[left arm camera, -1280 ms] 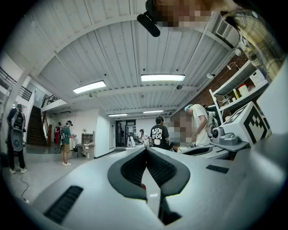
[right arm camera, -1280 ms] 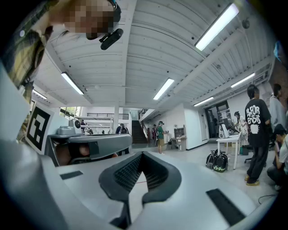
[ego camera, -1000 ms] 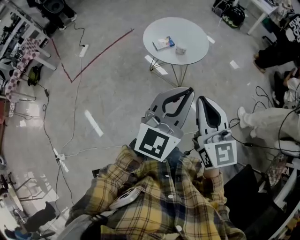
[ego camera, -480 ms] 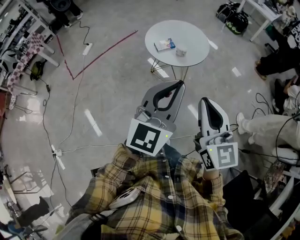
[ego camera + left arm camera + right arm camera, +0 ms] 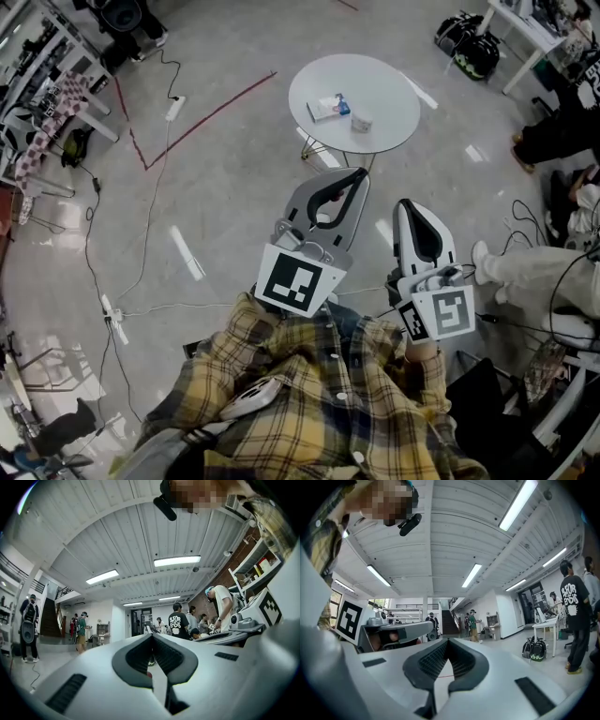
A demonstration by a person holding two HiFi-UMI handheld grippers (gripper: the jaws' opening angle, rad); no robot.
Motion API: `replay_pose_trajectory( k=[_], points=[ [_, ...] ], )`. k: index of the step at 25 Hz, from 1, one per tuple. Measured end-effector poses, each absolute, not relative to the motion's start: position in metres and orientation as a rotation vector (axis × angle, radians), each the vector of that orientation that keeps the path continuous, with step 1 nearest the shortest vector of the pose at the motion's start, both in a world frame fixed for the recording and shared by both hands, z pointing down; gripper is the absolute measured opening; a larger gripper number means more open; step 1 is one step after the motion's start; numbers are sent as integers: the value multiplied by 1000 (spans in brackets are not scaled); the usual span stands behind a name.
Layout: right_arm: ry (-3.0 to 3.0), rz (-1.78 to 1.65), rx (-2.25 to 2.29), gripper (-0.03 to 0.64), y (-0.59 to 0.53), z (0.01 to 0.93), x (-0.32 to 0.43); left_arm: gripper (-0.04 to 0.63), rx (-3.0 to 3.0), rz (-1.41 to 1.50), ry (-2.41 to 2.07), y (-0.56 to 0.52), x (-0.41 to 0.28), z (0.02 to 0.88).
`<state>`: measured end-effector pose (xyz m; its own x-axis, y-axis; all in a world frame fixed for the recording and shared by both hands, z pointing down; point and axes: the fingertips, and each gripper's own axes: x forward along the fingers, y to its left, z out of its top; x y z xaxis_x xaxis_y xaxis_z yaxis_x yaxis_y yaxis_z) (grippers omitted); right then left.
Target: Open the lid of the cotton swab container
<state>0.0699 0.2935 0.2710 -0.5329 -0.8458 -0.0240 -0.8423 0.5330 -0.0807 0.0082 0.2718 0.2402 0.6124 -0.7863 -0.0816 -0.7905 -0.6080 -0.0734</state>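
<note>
Standing well back from the round white table (image 5: 394,127), with a wide stretch of bare grey floor (image 5: 244,206) in between. Holding the left gripper (image 5: 360,174) and right gripper (image 5: 409,204) out level in front of a plaid shirt (image 5: 319,394), side by side, both aimed roughly at the table. Both clenched fully shut, pads together, gripping nothing at all. Cotton swab container (image 5: 361,122) sitting on the table a bit right of centre, well in from the rim, near a flat blue-and-white packet (image 5: 328,107) on its left. Way too small from here to call its long axis, its facing or the lid; looks squat, nothing more. Thin wire legs (image 5: 354,150) under the near edge of the table. Clutter only round the margins: red tape line (image 5: 202,111), loose cables (image 5: 90,246) and a power strip (image 5: 119,323) off to the left, desks (image 5: 56,56) at the far left edge, dark bags (image 5: 469,42) upper right, somebody's outstretched legs (image 5: 530,258) on the right. Straight run to the table open, just a few white tape strips (image 5: 187,251) stuck flat on the floor.
</note>
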Motion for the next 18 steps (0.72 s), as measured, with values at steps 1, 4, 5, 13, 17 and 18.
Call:
replay_pose_trajectory(
  k=[1,4,5,13,17,18],
  points=[
    [2702,-94,-1482,15,285,273,70,18,-2727,61,1337,264,9,241],
    [2709,-116,-1459,15,253,277,66,18,-2718,55,1326,232,10,243],
    [2713,-122,-1451,15,239,279,64,18,-2716,57,1324,218,9,244],
    [2727,-159,-1464,15,115,280,45,18,-2762,49,1312,91,-4,243],
    [2720,-192,-1511,15,53,284,45,18,-2807,25,1268,29,-1,248],
    [2715,-204,-1522,15,40,285,45,18,-2819,20,1258,16,-1,250]
  ],
)
